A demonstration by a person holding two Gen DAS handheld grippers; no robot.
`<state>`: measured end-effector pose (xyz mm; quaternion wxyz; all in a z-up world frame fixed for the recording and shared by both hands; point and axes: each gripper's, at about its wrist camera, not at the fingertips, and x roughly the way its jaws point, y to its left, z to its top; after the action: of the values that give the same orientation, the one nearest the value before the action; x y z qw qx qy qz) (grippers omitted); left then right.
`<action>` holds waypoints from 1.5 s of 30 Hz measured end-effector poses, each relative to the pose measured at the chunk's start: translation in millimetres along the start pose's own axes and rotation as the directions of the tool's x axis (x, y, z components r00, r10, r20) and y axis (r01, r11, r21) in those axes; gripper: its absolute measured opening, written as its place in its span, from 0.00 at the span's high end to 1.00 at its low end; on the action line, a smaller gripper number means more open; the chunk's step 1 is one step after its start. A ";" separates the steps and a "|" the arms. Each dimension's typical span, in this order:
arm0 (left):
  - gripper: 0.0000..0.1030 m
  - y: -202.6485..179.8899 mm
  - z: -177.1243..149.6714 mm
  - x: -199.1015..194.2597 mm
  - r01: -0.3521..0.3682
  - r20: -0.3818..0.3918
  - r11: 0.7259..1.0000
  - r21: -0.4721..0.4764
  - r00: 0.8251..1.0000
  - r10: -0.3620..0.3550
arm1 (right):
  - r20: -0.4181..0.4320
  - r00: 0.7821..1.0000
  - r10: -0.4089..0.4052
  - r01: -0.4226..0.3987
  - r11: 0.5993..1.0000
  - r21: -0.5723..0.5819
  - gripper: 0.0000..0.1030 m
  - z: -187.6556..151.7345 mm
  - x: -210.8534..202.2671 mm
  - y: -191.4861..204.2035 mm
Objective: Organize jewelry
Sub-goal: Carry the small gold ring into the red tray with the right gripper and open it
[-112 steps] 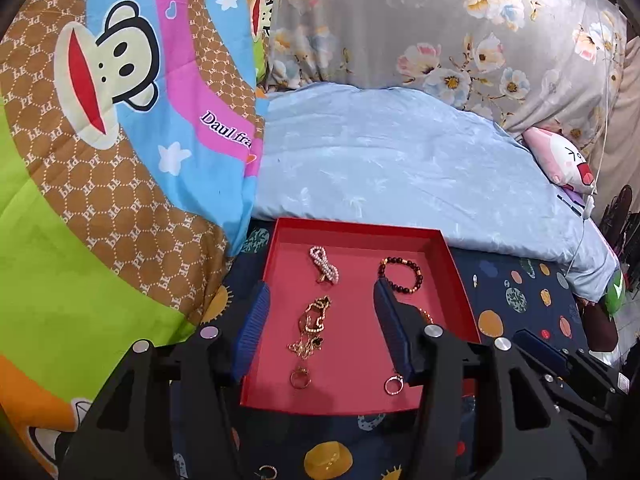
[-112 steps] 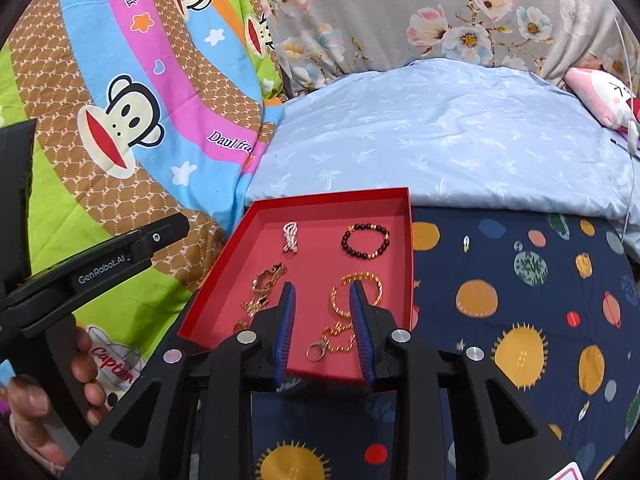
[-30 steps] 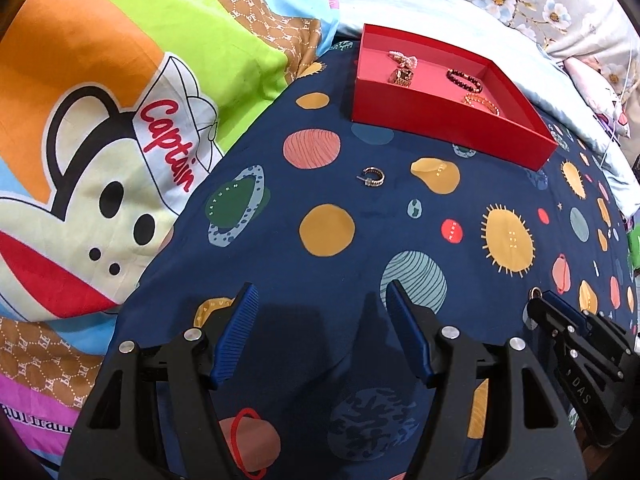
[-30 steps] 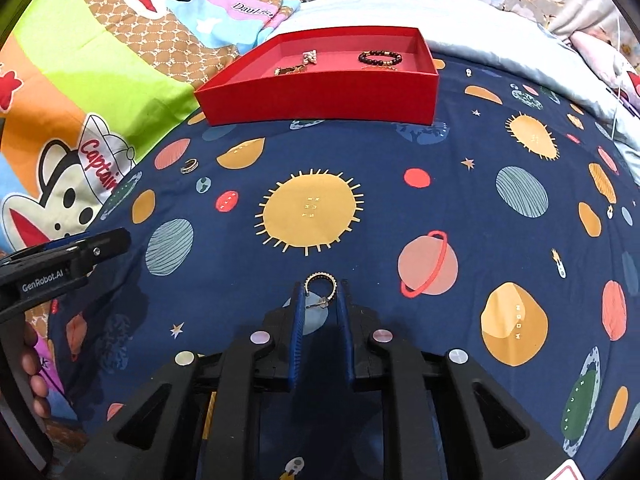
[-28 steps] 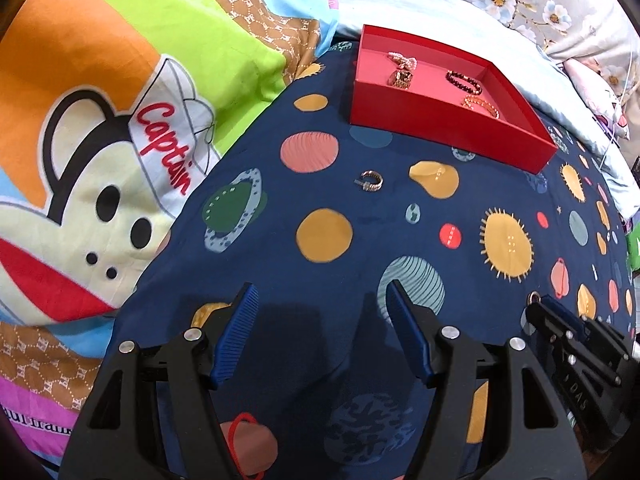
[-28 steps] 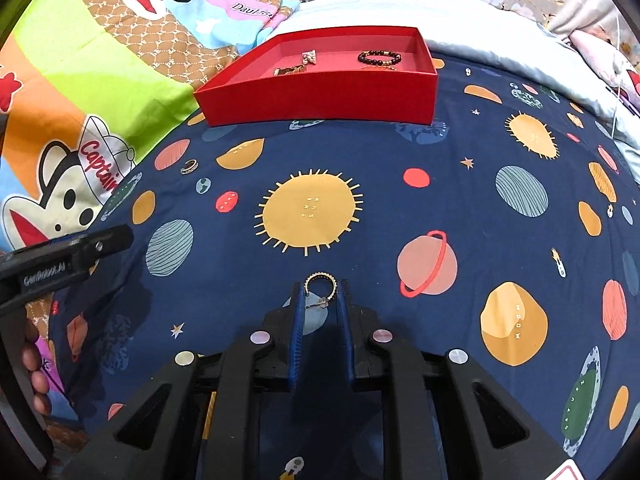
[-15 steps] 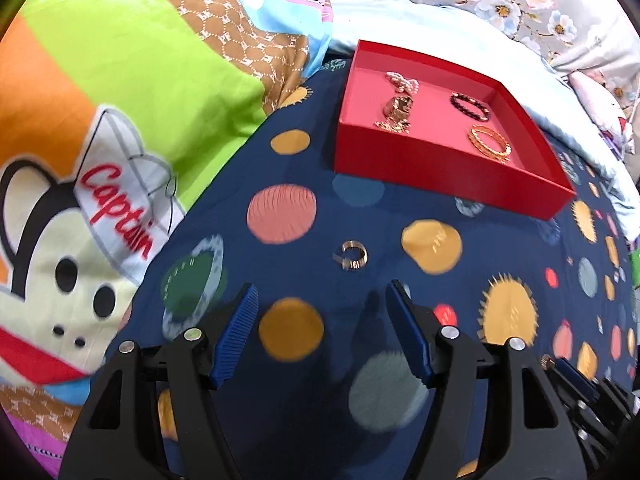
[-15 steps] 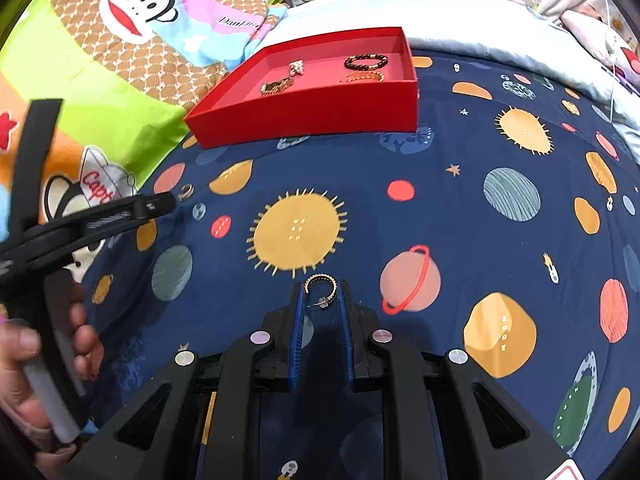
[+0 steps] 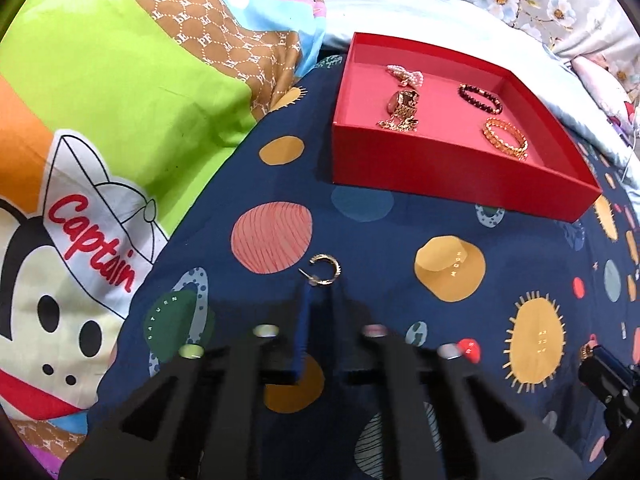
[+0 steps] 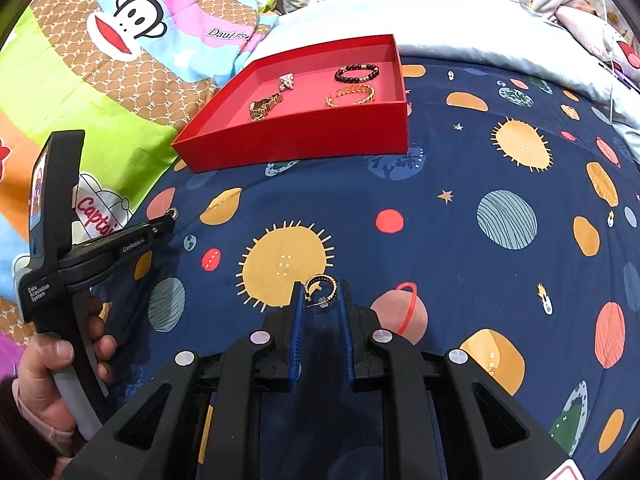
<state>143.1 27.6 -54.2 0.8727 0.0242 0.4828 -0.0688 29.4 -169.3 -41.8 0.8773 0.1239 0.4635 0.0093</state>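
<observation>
Jewelry tray point(image 10: 304, 140) — "Captain" quilt point(image 9: 92, 232) alongside

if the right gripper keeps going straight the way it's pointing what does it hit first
Probably the bedsheet just ahead: the right gripper, shut on a gold earring, points steeply down. The red tray lies well beyond.

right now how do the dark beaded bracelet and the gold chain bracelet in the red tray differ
The dark beaded bracelet is a string of round maroon-black beads forming a closed loop; the gold chain bracelet is flat metal links, and in the right wrist view its ring looks open on one side. The dark beaded bracelet lies nearer the far wall of the red tray, the gold chain bracelet nearer the front wall. Both lie flat on the tray's right half, apart from each other.
</observation>
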 end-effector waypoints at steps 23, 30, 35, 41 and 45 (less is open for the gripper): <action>1.00 -21.8 3.1 -90.9 0.140 0.106 0.989 0.048 0.984 -0.144 | 0.131 0.991 0.038 -0.037 0.999 -0.005 0.86 12.2 -65.0 10.7; 1.00 -29.1 11.3 -119.8 0.159 0.159 0.985 0.070 0.973 -0.169 | 0.189 0.981 0.038 -0.039 0.999 0.003 0.86 29.2 -83.3 7.6; 1.00 -36.2 27.6 -131.0 0.167 0.198 0.983 0.080 0.964 -0.180 | 0.232 0.972 0.030 -0.029 1.000 -0.007 0.86 50.1 -90.6 6.1; 1.00 -49.8 55.3 -130.8 0.171 0.232 0.980 0.101 0.954 -0.190 | 0.263 0.965 0.027 -0.024 1.000 -0.015 0.86 77.7 -84.9 3.1; 1.00 -60.0 75.9 -122.3 0.168 0.246 0.979 0.111 0.950 -0.191 | 0.272 0.962 0.023 -0.018 1.000 -0.020 0.86 97.0 -75.2 2.6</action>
<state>134.0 -28.2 91.2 0.9157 0.0098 0.3629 -0.1720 65.9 -197.0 72.2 0.9337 0.1209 0.3370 0.0053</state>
